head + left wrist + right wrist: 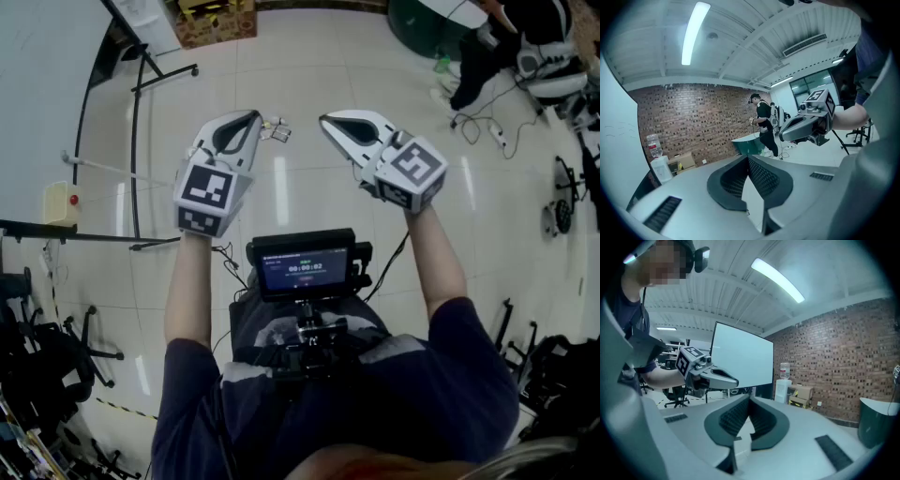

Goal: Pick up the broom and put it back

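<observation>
The floor (309, 84) is gleaming as glossy, smooth tile; the left gripper (255, 120) and right gripper (328, 122) are showing matt grey plastic shells with ribbed black pads (761, 177); the brick wall (693, 122) is looking rough

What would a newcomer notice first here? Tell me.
The left hand-held gripper and right hand-held gripper stand out first, both shut and empty, held side by side over the pale floor. A small lit screen sits just below them. A brick wall backs both gripper views.

The left gripper (255, 116) is pale grey with black-and-white square markers; the brick wall (693, 117) reddish-brown.
</observation>
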`<control>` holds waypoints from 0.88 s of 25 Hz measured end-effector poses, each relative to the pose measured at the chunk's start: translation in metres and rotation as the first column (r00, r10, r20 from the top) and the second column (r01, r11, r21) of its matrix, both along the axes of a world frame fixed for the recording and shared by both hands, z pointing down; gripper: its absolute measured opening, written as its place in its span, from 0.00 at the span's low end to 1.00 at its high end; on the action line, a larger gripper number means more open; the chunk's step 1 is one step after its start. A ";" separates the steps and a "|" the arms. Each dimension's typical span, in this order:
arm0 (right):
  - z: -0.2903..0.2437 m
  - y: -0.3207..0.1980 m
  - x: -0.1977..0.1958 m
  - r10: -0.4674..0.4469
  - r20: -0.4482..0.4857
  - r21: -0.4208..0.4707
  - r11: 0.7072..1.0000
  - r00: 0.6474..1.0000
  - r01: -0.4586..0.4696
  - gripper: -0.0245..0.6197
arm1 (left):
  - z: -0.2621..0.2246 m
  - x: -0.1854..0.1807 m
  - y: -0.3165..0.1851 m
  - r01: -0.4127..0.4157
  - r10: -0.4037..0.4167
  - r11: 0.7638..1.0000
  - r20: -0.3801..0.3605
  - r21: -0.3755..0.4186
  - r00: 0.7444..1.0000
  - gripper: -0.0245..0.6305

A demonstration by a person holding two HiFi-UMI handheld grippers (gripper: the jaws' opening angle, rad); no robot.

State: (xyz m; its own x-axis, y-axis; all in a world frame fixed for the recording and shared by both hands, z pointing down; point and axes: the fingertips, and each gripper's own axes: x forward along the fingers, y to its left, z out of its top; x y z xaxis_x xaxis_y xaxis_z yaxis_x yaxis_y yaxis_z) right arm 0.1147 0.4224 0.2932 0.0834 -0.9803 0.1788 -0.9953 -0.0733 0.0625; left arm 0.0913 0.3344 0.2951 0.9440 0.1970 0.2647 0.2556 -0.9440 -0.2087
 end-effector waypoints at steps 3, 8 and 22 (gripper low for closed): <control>0.000 -0.003 -0.009 -0.003 0.013 -0.045 0.999 1.000 0.004 0.06 | -0.003 -0.012 -0.007 0.013 -0.012 1.000 0.026 -0.015 1.000 0.04; 0.022 -0.133 -0.024 -0.064 0.031 -0.079 0.995 0.997 0.066 0.06 | 0.027 -0.029 -0.140 0.071 -0.069 0.994 0.028 -0.086 0.997 0.04; 0.026 -0.317 -0.091 -0.366 -0.036 -0.130 0.924 0.930 0.359 0.06 | 0.017 -0.090 -0.291 0.303 -0.304 0.949 0.009 -0.088 0.953 0.04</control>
